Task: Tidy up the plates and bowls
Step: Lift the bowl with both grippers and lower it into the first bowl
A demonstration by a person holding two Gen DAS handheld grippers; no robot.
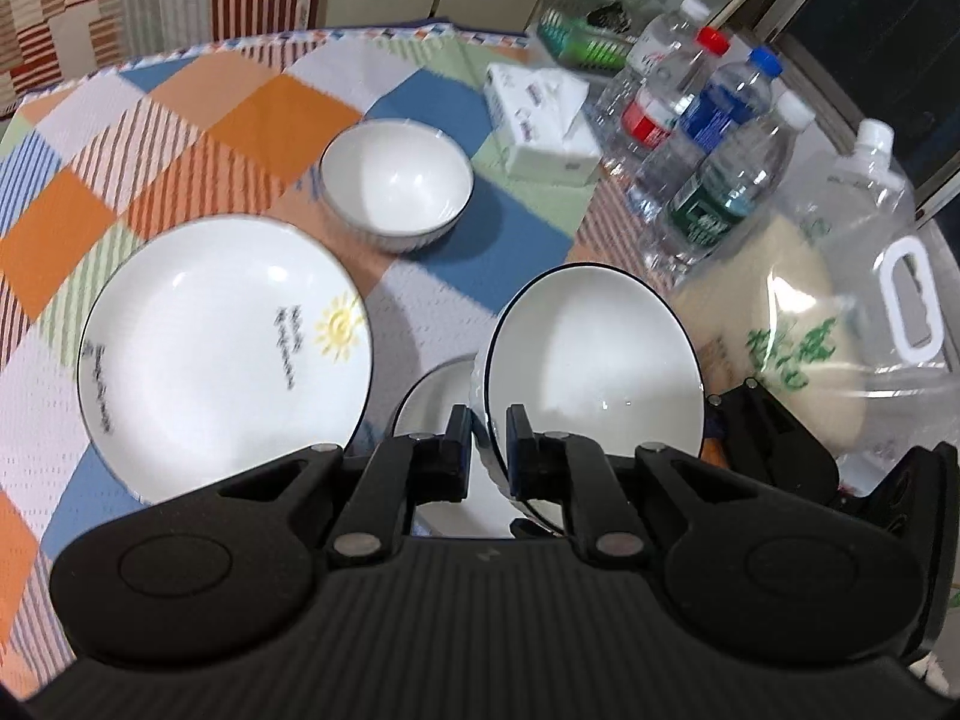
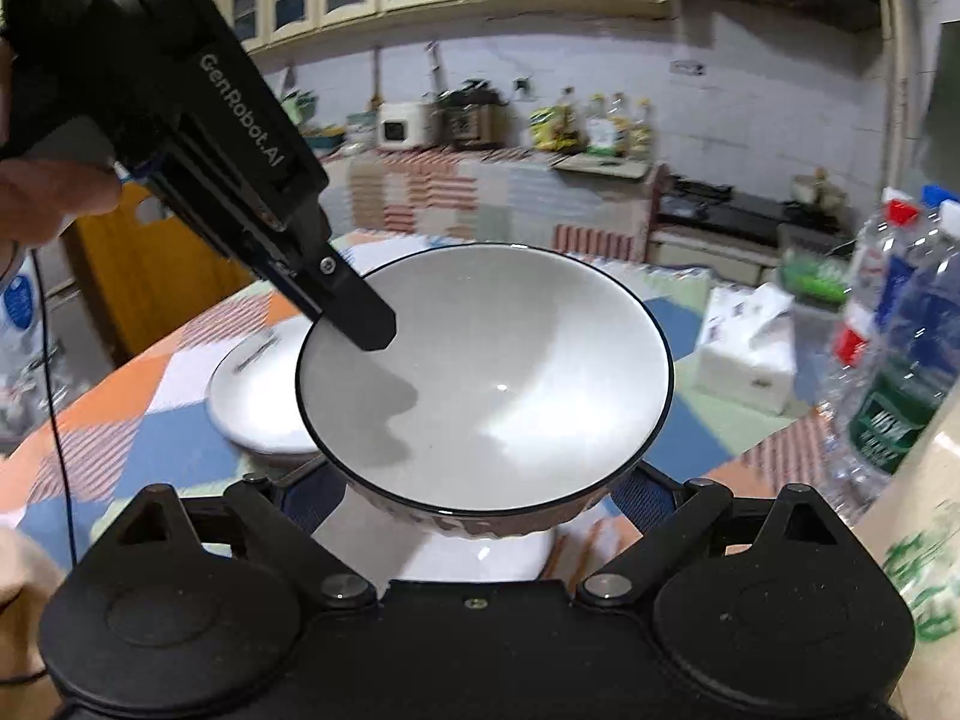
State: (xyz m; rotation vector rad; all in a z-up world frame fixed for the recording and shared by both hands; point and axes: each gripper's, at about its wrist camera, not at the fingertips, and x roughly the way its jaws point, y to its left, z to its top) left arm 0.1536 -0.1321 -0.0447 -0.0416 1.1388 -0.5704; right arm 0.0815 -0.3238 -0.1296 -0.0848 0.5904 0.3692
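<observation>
Left wrist view: left hand-held gripper (image 1: 486, 450) pinches black-rimmed bowl (image 1: 594, 360) rim, lower center (lifted). Right hand-held gripper (image 2: 480, 504) spread wide beneath it. Plate (image 1: 222, 348) on surface (image 1: 252, 96), left.

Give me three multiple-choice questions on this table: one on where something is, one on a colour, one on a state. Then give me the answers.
1. In the left wrist view, where does the sun plate lie relative to the standing bowl on the cloth?
A) nearer and to the left
B) behind it
C) inside it

2. What colour is the rim of the lifted bowl?
A) red
B) black
C) gold

3. What is the left gripper doing?
A) open over the sun plate
B) shut on the lifted bowl's rim
C) shut on a bottle

Answers:
1 A, the sun plate fills the lower left and the standing bowl sits farther up.
2 B, a dark line rings the white inside.
3 B, its fingers pinch the rim from both sides.
</observation>
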